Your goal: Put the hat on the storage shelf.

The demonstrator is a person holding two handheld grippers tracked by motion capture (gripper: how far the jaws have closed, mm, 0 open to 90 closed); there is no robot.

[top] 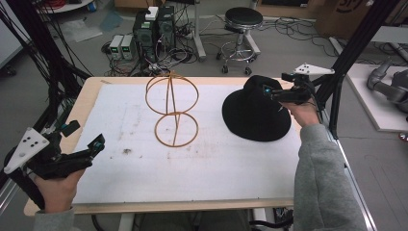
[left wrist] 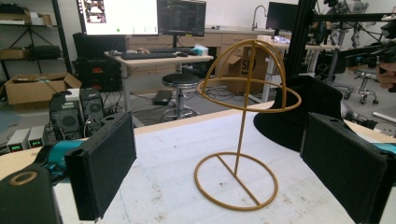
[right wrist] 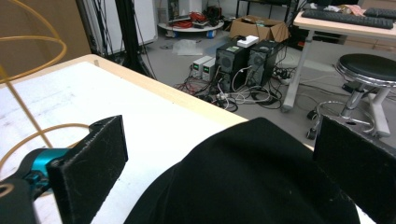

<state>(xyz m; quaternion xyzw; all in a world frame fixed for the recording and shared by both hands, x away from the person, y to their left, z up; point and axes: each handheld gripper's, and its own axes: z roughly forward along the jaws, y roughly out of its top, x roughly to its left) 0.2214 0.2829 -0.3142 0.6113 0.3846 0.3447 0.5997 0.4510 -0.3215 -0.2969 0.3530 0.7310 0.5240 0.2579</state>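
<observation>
A black brimmed hat [top: 256, 113] lies on the white mat at the right; its crown shows close up in the right gripper view [right wrist: 252, 182]. A gold wire hat stand [top: 172, 108] stands upright at the mat's middle, also in the left gripper view [left wrist: 240, 135]. My right gripper [top: 267, 90] hovers open just above the hat's crown, jaws spread either side of it [right wrist: 219, 163]. My left gripper [top: 97, 143] is held open over the table's left edge, well apart from the stand, nothing between its jaws [left wrist: 224, 163].
The white mat [top: 192, 159] covers most of the wooden table [top: 86, 96]. Black frame posts [top: 351, 48] rise at the right and cables hang at the left. A stool [top: 243, 21] and computer towers [top: 154, 29] stand on the floor beyond the far edge.
</observation>
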